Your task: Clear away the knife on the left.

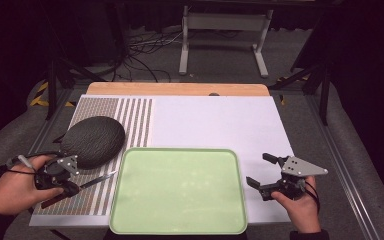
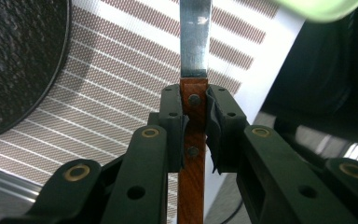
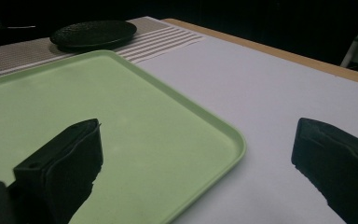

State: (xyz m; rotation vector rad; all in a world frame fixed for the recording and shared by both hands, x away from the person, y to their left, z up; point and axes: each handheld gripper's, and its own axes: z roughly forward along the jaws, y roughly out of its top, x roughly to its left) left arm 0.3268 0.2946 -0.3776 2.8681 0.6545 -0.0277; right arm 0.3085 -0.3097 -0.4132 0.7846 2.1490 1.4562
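Your left gripper [image 1: 72, 186], at about eight o'clock on the table, was clamped on a table knife with a reddish-brown riveted wooden handle and a flat steel blade [image 1: 92, 181]. In the left gripper view the black jaws pressed both sides of the handle [image 2: 193, 140] just below the blade [image 2: 195, 37], which ran straight ahead over the brown-and-white striped woven placemat [image 2: 121, 79]. From the high view, the blade tip pointed toward three o'clock and stopped just beside the left rim of the pale green rectangular plastic tray [image 1: 117, 200].

Your right gripper [image 1: 262, 172], at about four o'clock, had its jaws spread wide with nothing between them. It hovered just off the tray's right rim, over the white board [image 1: 215, 120] covering the table. In the right gripper view the tray corner [image 3: 235, 140] lay between the two jaws, with white board beyond it.

The dark, textured, round plate [image 1: 93, 141] sat on the placemat at about ten o'clock, near your left hand [image 1: 15, 187] and close to the tray's upper left corner. Your right hand [image 1: 300, 202] gripped its tool from below. A light wooden table edge [image 1: 177, 89] showed at twelve o'clock, past the white board.
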